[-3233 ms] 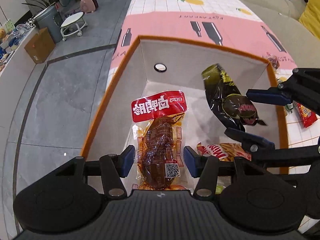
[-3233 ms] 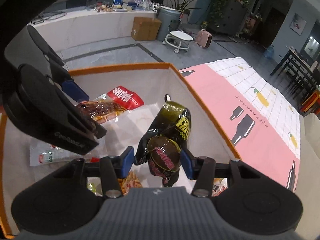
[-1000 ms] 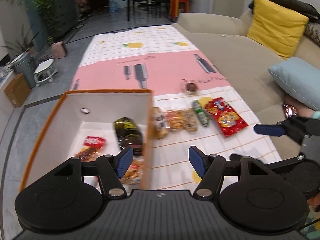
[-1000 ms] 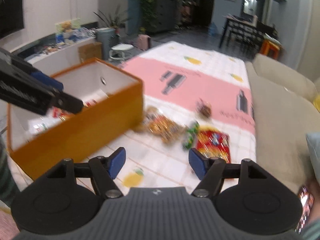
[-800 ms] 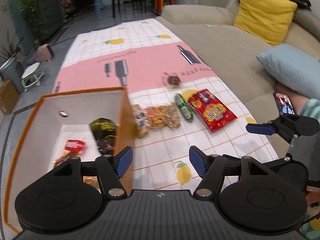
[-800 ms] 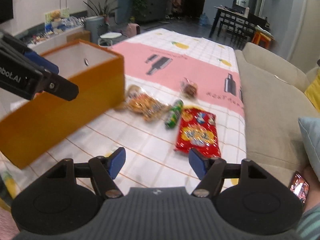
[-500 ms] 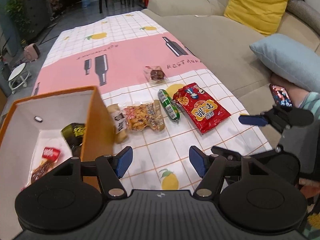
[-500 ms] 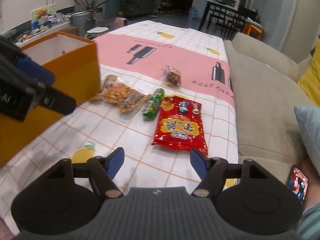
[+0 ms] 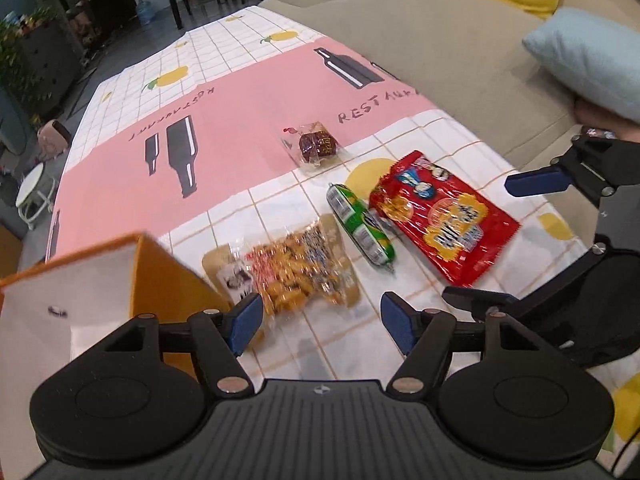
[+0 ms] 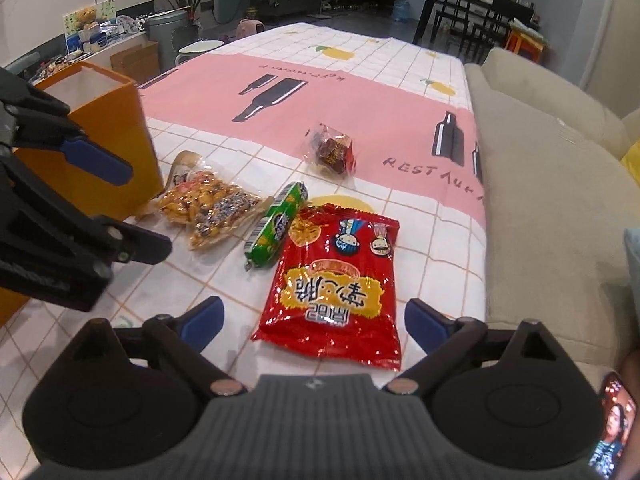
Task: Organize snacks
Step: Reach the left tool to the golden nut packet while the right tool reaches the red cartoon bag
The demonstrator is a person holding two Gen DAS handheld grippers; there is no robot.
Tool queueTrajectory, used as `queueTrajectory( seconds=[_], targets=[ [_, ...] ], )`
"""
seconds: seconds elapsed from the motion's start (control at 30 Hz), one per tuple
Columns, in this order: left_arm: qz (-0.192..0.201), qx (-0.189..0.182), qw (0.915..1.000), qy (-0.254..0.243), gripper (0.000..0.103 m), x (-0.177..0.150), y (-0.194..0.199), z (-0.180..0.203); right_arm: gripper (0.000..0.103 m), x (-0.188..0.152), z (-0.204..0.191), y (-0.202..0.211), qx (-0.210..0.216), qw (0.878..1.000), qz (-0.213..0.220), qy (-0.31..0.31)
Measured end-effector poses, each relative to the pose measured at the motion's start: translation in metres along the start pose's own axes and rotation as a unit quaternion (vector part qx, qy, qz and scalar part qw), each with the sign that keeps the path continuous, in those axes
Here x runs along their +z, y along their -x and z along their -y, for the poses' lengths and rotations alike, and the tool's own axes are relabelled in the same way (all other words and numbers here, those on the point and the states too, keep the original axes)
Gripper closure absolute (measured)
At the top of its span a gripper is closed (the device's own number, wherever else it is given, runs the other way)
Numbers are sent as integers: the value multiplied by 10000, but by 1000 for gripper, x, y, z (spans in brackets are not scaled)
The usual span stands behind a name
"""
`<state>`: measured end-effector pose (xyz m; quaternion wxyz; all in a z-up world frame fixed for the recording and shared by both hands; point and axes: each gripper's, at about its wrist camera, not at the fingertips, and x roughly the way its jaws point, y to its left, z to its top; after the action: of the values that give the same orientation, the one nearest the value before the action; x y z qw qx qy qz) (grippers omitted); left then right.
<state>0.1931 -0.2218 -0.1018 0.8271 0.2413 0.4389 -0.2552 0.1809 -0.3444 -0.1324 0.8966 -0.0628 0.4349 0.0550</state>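
Spread with a pink-and-white checked cloth, the surface point(image 10: 400, 92) runs alongside a beige sofa point(image 10: 560, 184) and carries the snacks not yet put away.

The right gripper point(image 10: 314, 322) hangs low over the near edge with its jaws opening wide and nothing between the pads; the red bag point(image 10: 336, 280) lies flat on the cloth right below and ahead of it. The left gripper point(image 9: 320, 316) is also empty, its jaws opening, and the clear packet of nuts point(image 9: 300, 268) sits just ahead of its left finger, touching or nearly touching the side of the orange box point(image 9: 168, 276). Between packet and red bag lies the green sausage stick point(image 10: 276, 224), just beside both. Farther out, on the pink band of the cloth, is the small wrapped sweet point(image 10: 332, 150), apart from the rest.

By my reading, the step in hand is the reach for the next pair of snacks, one for each gripper. Next, the right gripper would need to drop over the red bag's near edge and pinch the crinkly foil without sliding it. The left would need to take the nut packet by an edge clear of the box wall, then both lift and carry into the box.
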Motion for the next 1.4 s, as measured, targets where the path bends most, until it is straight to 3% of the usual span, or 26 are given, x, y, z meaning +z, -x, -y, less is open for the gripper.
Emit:
queueTrajectory(
  seconds=[0.2, 0.47, 0.63, 0.7, 0.9, 1.4],
  targets=[
    [-193, 166, 9997, -30, 21, 28, -28, -7, 8, 9, 7, -16, 73, 9998, -45, -190],
    [-773, 209, 9966, -198, 22, 47, -65, -7, 9, 17, 20, -32, 282, 9970, -101, -714],
    [-797, 59, 9968, 76, 34, 40, -67, -14, 16, 15, 23, -37, 337, 9956, -164, -863],
    [-755, -106, 9963, 397, 37, 36, -65, -20, 25, 14, 21, -37, 266, 9965, -174, -775],
    [-635, -360, 9957, 575, 37, 21, -52, -15, 29, 8, 12, -31, 179, 9978, -244, -586],
    [-673, -872, 9877, 1114, 43, -42, -2, 12, 31, -30, -22, 11, 438, 9958, -732, -324]
  ],
)
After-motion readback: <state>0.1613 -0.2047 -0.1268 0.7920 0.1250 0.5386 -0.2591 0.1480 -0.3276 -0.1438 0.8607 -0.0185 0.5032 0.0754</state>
